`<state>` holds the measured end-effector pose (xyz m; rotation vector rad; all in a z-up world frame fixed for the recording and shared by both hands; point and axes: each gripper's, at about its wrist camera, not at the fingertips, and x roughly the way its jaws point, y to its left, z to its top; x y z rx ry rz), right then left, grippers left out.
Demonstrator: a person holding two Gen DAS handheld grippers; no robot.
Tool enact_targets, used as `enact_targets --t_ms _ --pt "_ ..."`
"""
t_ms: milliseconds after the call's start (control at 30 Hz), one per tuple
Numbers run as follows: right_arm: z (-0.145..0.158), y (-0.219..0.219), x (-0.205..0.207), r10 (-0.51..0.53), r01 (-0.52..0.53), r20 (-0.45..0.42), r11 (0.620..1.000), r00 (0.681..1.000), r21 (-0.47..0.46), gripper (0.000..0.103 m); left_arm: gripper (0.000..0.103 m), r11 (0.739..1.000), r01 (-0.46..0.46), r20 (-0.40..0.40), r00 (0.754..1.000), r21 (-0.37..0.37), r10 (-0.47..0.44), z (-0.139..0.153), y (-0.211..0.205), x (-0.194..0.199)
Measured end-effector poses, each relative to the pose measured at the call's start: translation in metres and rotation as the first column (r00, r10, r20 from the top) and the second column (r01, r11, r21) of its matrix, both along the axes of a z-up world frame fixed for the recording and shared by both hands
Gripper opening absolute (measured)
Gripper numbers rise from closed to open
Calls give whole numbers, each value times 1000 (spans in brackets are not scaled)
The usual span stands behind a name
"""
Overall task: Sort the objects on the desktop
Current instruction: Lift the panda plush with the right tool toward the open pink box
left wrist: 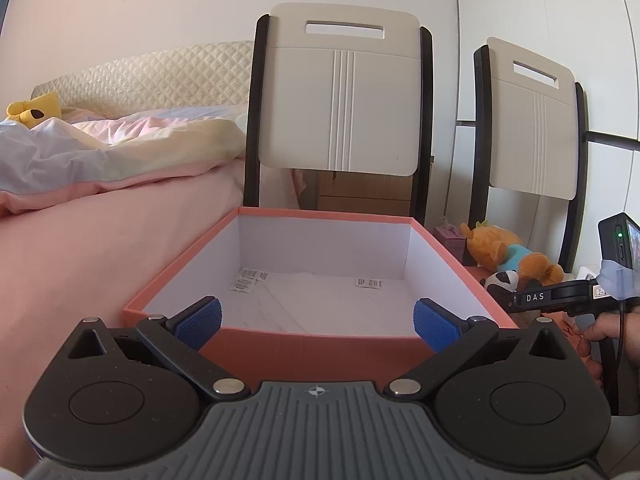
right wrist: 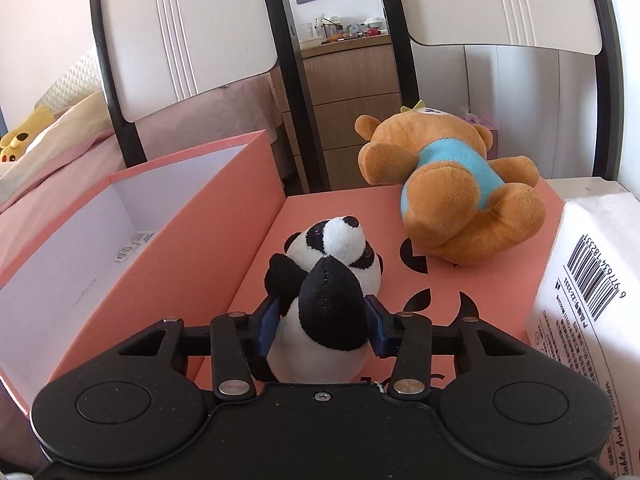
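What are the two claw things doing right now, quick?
Left gripper: open, holding nothing, at the box.
Right gripper: closed on the panda toy.

Two hand-held grippers point(left wrist: 316, 322) point(right wrist: 322, 330), two chairs point(left wrist: 340, 92) point(left wrist: 536, 120), one open pink box point(left wrist: 316, 346), three plush toys—panda point(right wrist: 324, 280), brown bear point(right wrist: 452, 184) at one o'clock, yellow one point(left wrist: 34, 110) at ten—plus two paper slips point(left wrist: 248, 280) point(left wrist: 370, 283).

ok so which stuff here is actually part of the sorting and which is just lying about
Part of the job:
- panda plush, clamped in the right gripper
- brown bear plush, lying on the pink lid
- open pink box, in front of the open left gripper

Just lying about:
- white packet with barcode
- chairs
- bedding
- yellow plush on the bed
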<state>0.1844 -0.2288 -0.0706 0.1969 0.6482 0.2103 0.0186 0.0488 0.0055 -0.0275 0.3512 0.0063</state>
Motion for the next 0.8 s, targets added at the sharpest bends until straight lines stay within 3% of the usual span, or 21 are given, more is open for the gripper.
enact_targets --t_ms 200,800 --pt "8 -4 -4 -15 15 22 1000 1000 20 40 103 1000 1 -2 1000 0 -1 0 0 0" --pt "66 0 -18 -52 41 262 998 964 47 29 103 1000 6 -4 1000 5 -6 -1 -1 -1"
